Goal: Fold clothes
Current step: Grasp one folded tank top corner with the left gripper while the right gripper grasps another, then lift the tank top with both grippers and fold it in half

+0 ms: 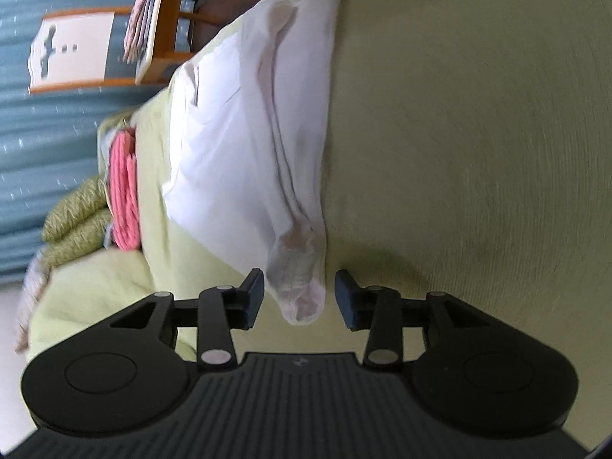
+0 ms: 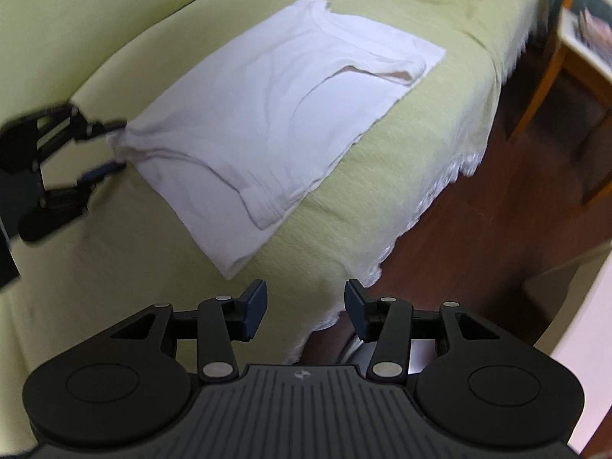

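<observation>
A white T-shirt (image 2: 275,114) lies folded flat on the pale green sofa cover (image 2: 382,176). In the left wrist view the same T-shirt (image 1: 229,153) runs away from me, and one of its bunched corners reaches in between the fingers of my left gripper (image 1: 300,298). The pads stand apart from the cloth on both sides, so the gripper is open. From the right wrist view, the left gripper (image 2: 116,145) sits at the shirt's left corner. My right gripper (image 2: 306,310) is open and empty above the seat's front edge, short of the shirt's near corner.
Folded pink and green clothes (image 1: 122,199) are stacked at the far end of the sofa. A wooden chair (image 1: 95,49) carrying a cushion stands beyond it on the dark wood floor (image 2: 497,229). The cover's white fringe (image 2: 420,210) hangs over the seat's edge.
</observation>
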`<state>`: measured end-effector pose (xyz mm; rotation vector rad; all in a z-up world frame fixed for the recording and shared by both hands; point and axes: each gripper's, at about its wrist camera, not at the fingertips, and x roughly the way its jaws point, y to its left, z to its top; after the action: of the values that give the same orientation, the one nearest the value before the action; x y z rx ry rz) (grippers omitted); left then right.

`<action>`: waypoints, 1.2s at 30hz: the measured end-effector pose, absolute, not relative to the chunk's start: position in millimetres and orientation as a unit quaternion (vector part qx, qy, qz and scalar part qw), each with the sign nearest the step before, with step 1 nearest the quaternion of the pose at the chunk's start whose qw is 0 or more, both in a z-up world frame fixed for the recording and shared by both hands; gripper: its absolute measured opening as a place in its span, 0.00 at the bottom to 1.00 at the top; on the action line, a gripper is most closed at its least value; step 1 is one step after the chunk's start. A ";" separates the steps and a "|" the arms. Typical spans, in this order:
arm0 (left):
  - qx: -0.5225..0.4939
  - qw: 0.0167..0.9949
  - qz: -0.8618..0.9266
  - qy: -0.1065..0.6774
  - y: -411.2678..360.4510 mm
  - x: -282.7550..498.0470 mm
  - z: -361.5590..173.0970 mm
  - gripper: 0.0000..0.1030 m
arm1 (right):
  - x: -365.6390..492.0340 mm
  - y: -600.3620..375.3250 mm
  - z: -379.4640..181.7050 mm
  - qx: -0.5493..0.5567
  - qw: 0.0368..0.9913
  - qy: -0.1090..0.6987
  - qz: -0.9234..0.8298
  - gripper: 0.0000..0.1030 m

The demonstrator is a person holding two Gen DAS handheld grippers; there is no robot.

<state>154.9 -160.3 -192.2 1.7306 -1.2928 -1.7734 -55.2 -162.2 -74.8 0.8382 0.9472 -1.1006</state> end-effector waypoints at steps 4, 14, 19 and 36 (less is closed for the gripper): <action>0.593 0.159 -0.621 -0.487 -167.6 163.1 -199.2 0.36 | -35.4 -148.3 -81.7 0.265 0.693 0.460 -0.488 0.47; 0.563 0.146 -0.618 -0.530 -163.4 180.1 -213.8 0.27 | 22.7 -101.6 -116.4 0.031 0.721 0.529 -0.446 0.49; 0.576 0.145 -0.637 -0.491 -165.3 176.0 -204.3 0.13 | 40.5 -85.1 -136.5 -0.080 0.726 0.539 -0.419 0.49; 0.603 0.094 -0.659 -0.440 -188.5 164.2 -153.3 0.13 | 25.2 -145.3 -98.5 -0.020 0.792 0.500 -0.351 0.02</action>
<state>164.2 -188.5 -153.3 1.7894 -1.3052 -1.9537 25.2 -145.3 -98.5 -0.0423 1.0751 -0.7558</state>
